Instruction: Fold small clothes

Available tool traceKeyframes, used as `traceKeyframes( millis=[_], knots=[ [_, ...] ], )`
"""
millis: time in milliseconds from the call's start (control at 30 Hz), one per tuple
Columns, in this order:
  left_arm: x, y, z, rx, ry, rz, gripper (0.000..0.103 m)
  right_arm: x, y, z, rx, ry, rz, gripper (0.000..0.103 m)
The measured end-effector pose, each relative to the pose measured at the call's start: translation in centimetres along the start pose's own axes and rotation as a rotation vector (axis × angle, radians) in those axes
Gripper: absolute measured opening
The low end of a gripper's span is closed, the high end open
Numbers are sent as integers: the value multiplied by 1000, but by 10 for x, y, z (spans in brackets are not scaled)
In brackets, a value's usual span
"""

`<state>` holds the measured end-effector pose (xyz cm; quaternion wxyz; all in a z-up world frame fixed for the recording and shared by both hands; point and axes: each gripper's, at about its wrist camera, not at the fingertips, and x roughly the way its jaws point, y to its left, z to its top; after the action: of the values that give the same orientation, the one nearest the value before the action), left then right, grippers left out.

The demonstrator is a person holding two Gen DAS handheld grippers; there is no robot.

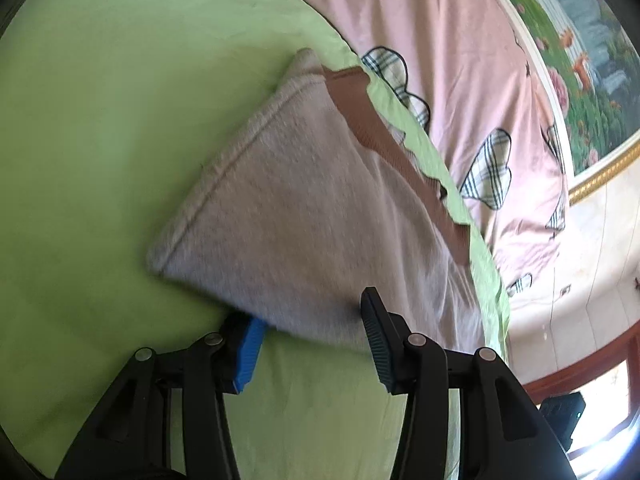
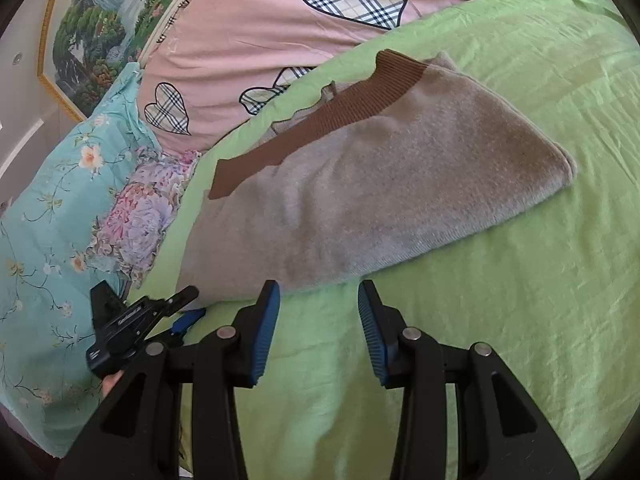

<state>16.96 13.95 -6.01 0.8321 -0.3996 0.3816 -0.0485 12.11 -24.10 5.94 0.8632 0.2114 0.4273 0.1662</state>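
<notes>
Lying folded, grey garment [image 2: 360,184] just beyond open right claw [image 2: 319,300].

A green sheet [image 2: 500,320] covers the bed, with a folded grey garment [image 2: 360,200] lying on it.

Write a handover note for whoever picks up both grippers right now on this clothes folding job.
Left gripper: open, the near edge of the grey sweater lying between its fingers, one finger tucked under the cloth; not clamped.
Right gripper: open, empty, just short of the sweater's near edge, over the green sheet.
Sweater: lies folded on the green sheet, brown ribbed band along its far edge, next to the pink quilt.
Done: at least one fold seems laid.
Left: probably another fold to make it smaller, then smooth it flat. No other clothes in view.
</notes>
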Motion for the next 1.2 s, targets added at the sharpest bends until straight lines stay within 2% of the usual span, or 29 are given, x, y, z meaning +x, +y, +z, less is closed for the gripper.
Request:
traceKeyframes(
  millis=[200, 267, 433, 500, 600, 667, 767, 867, 1000, 1067, 1133, 1200],
  knots=[
    [9, 3, 14, -35, -29, 8, 46, 9, -1, 5, 2, 20, 2, 42],
    [12, 1, 19, -32, -37, 19, 42, 13, -1, 7, 4, 28, 5, 42],
    [15, -4, 31, -17, -76, 63, 15, 15, -1, 16, 2, 27, 27, 42],
    [11, -16, 33, 45, -99, 81, 11, 15, -1, 23, 0, 24, 35, 42],
    [7, -51, 31, 198, -130, 112, 6, 14, -6, 38, -5, 19, 43, 42],
    [8, -76, 30, 277, -126, 87, 5, 15, -8, 52, -25, 25, 46, 42],
    [13, -116, 22, 398, -124, 53, 5, 20, -19, 74, 8, 50, 113, 42],
    [28, -156, 6, 503, -99, 13, 5, 27, -27, 100, 10, 63, 131, 42],
    [64, -192, -20, 622, -36, 27, 5, 44, -38, 133, 60, 90, 192, 43],
    [87, -194, -28, 637, 10, 46, 5, 60, -41, 148, 91, 130, 230, 48],
    [101, -193, -33, 651, 40, 71, 5, 83, -40, 161, 98, 201, 240, 65],
    [103, -194, -40, 690, 37, 88, 5, 102, -34, 169, 91, 243, 261, 68]
  ],
)
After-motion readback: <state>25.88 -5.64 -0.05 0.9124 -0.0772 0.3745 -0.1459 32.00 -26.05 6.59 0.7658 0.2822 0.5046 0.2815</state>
